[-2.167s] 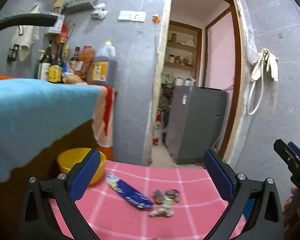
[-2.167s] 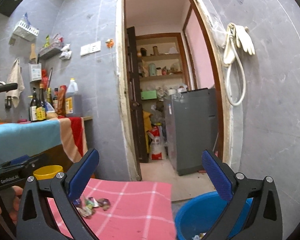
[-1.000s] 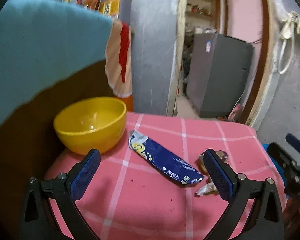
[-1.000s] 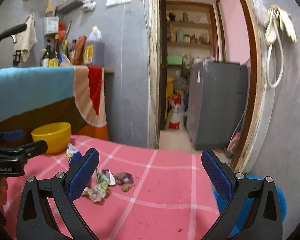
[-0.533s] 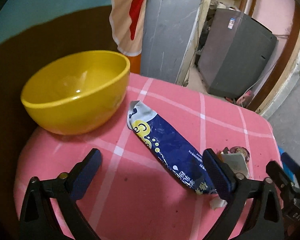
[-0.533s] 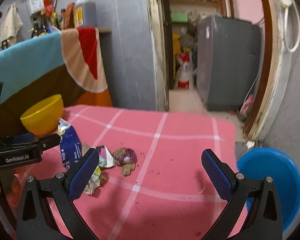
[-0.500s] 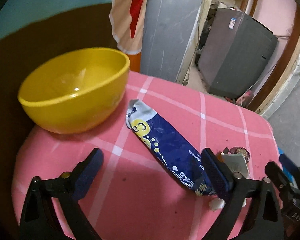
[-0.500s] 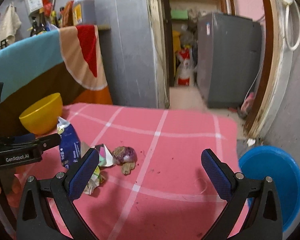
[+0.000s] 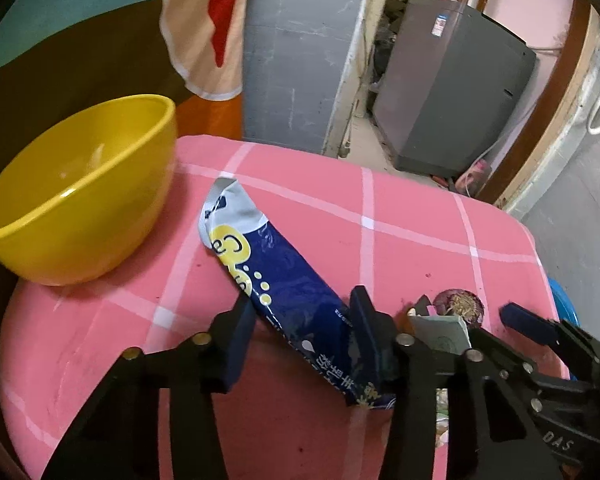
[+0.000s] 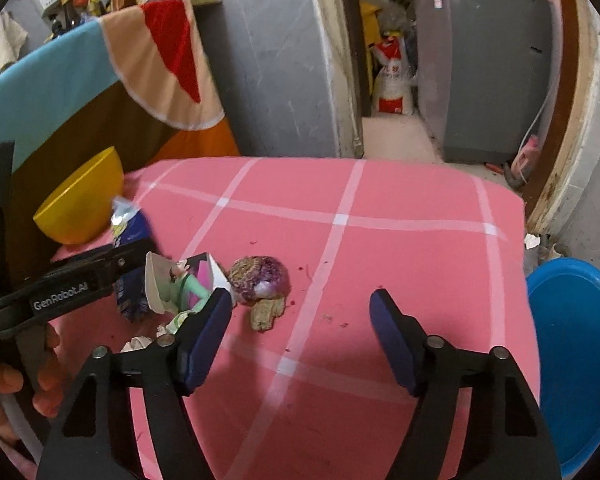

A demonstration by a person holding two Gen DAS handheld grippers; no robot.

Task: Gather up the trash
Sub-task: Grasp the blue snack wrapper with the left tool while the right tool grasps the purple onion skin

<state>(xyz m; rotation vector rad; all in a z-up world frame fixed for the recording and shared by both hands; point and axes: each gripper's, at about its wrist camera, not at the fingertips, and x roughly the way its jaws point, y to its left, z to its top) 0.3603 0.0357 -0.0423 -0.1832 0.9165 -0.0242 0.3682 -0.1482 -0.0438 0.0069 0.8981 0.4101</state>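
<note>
Pink checked cloth [image 9: 420, 216] now fills both views: the left gripper [image 9: 300, 330] has dropped and its jaws have closed around the blue wrapper [image 9: 284, 280], at seven o'clock from the right gripper [image 10: 300, 320], whose jaws stay apart by the onion scrap [image 10: 260, 276], so pickup looks near.

The left gripper [image 9: 302, 330] dropped from looking across the room to sit low over the pink tablecloth [image 9: 412, 216], and its fingers narrowed from wide apart to either side of the blue wrapper [image 9: 288, 288]. The right gripper [image 10: 300, 334] also tipped down toward the cloth and narrowed somewhat, its left finger [image 10: 206, 336] ending just beside the torn paper wrapper [image 10: 180, 284] and purple scrap [image 10: 260, 278].
</note>
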